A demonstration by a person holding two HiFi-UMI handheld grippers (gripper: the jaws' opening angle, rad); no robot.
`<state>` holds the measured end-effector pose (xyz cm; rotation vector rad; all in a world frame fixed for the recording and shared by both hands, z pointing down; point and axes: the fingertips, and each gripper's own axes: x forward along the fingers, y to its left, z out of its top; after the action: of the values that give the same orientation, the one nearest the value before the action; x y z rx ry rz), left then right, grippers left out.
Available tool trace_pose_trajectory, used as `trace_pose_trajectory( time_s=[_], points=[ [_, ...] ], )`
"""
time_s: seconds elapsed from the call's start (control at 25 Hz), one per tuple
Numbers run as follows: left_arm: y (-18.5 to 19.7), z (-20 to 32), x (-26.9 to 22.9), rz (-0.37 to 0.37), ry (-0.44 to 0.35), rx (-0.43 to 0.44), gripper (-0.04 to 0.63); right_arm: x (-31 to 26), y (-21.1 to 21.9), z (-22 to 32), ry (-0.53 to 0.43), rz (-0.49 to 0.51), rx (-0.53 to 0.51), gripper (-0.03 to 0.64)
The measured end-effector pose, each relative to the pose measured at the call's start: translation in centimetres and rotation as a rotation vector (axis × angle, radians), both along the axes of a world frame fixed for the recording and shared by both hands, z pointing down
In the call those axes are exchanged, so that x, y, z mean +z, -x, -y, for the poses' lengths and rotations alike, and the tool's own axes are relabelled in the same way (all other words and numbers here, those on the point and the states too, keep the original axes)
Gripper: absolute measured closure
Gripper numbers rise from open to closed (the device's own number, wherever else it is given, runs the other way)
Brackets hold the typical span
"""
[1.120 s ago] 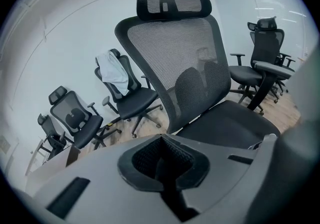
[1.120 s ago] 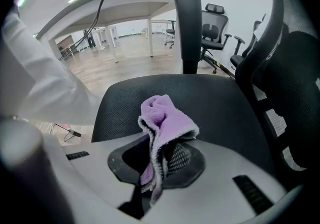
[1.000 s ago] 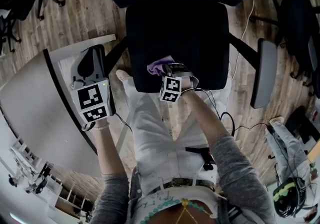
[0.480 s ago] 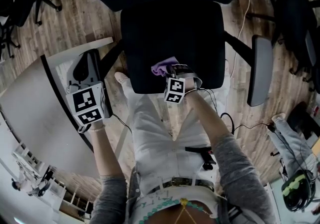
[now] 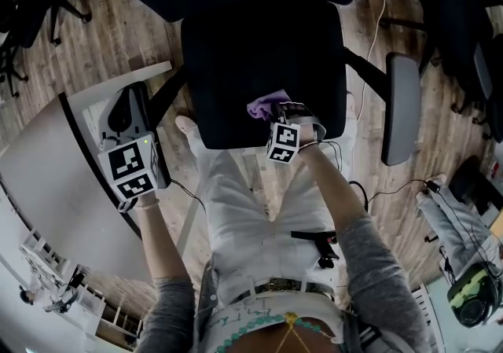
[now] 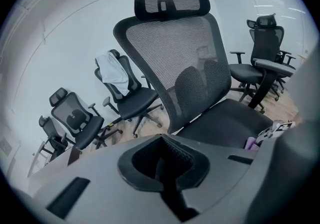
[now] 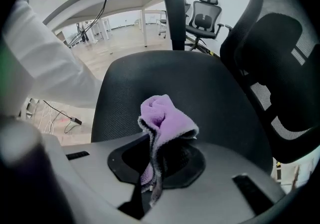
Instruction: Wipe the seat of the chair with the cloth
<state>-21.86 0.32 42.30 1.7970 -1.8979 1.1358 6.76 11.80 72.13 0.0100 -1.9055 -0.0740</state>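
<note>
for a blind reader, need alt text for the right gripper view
The right gripper is shut on a bunched purple cloth, with the black seat just beyond it. The chair's mesh backrest rises at the right.

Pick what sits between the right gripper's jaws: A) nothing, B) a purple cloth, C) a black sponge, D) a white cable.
B: in the right gripper view, the right gripper has its jaws shut on the purple cloth, which bunches up above the black chair seat.
</note>
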Motion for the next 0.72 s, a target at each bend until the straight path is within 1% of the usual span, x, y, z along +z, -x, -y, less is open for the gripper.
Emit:
trace_pose_trajectory(
  time_s=[0.24,0.48,0.72],
  points=[
    [-0.1,0.0,-0.1,0.005,-0.002,0.000,0.588,-0.2,-1.8,0.3,0.001,-0.017,0.033,0.569],
    [-0.2,0.0,0.0,0.014,0.000,0.001,0.588,-0.2,-3.5,0.7,-0.021,-0.039,0.039,0.569],
    [-0.5,0.0,0.1,0.027,0.004,0.002,0.588,-0.1,-4.7,0.9,-0.021,-0.053,0.051,0.569]
  ],
)
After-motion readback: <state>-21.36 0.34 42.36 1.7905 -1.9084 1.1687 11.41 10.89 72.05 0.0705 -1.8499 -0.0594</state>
